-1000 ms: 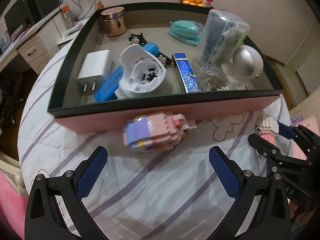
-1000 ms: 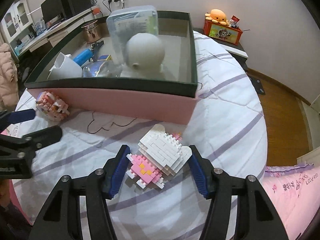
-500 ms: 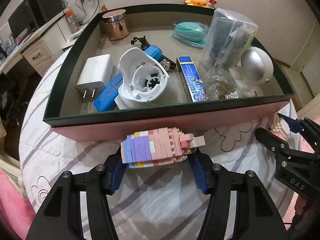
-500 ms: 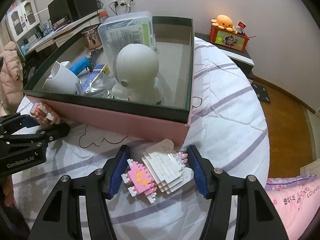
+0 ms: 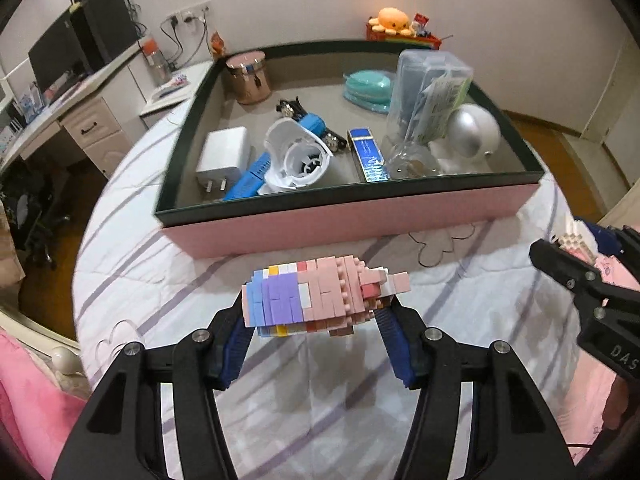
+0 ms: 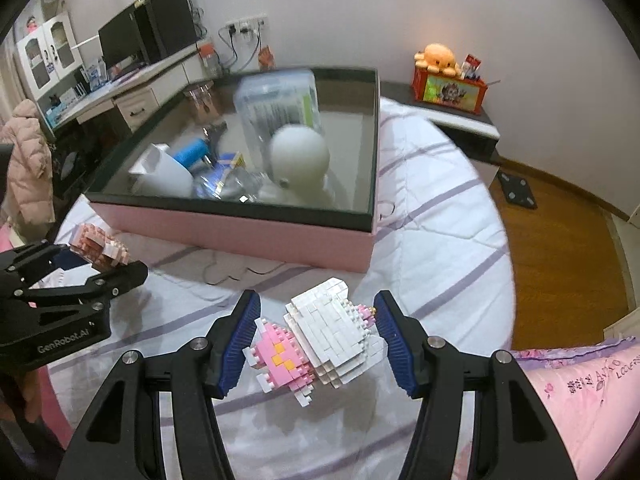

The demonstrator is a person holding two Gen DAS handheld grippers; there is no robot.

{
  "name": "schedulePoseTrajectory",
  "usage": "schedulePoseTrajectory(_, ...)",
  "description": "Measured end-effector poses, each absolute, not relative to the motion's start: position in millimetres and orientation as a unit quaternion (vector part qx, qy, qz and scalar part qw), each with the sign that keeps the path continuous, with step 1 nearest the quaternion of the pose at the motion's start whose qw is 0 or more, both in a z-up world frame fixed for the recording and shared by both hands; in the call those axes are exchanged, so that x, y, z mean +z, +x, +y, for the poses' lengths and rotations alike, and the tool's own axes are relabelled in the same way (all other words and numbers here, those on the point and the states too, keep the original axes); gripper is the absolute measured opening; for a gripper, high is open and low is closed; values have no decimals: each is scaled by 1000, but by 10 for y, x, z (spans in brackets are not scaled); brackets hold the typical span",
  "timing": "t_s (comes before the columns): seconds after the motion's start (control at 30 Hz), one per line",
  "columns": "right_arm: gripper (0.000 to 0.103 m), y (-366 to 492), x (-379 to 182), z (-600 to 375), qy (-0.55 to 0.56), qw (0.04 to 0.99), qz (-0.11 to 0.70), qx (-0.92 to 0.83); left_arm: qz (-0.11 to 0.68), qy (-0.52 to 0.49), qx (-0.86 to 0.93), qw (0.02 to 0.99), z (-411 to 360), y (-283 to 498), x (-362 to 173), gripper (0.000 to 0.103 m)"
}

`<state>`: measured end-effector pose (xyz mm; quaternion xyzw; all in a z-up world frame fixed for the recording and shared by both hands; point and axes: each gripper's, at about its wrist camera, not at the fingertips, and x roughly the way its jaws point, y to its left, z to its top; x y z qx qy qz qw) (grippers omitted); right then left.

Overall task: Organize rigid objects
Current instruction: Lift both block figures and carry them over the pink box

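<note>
Since a second ago: left gripper (image 5: 316, 320) gone from wide open, with the pink-and-purple brick figure (image 5: 320, 300) lying on the quilt ahead of it, to clamped on that figure across its length; jaws have just been closing, figure now between the blue pads and lifted clear of the bedspread (image 5: 160, 280). Right gripper (image 6: 316, 332) same grip as before on the white-and-pink brick figure (image 6: 320, 340), half-open width, pads pressing both ends, also raised off the quilt now. Both views higher and pulled back a bit, so the pink box (image 5: 360, 216) sits further ahead and lower in frame.

Meaning for task: pick phase done for both figures, carry phase starting. Box just ahead of both grippers, near wall between them and the interior. Box already crowded: white charger (image 5: 224, 156), white round housing (image 5: 298, 156), blue carton (image 5: 368, 156), clear container (image 5: 428, 92), silver ball (image 5: 474, 132). Free floor looks best at the back centre and left near the copper tin (image 5: 248, 78). Next likely: up over the near rim, then drop. Risk: brick figures held end-on, could shed pieces if squeezed or knocked on the rim.
</note>
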<state>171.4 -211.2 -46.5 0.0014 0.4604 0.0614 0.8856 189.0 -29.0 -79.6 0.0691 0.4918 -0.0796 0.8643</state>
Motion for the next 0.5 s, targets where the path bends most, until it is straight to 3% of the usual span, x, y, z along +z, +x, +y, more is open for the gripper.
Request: schedulePoseTrajectory(0.5, 60, 849, 469, -1959, -2, 941, 334, 53, 370, 69, -71, 924, -31, 1041, 92, 59)
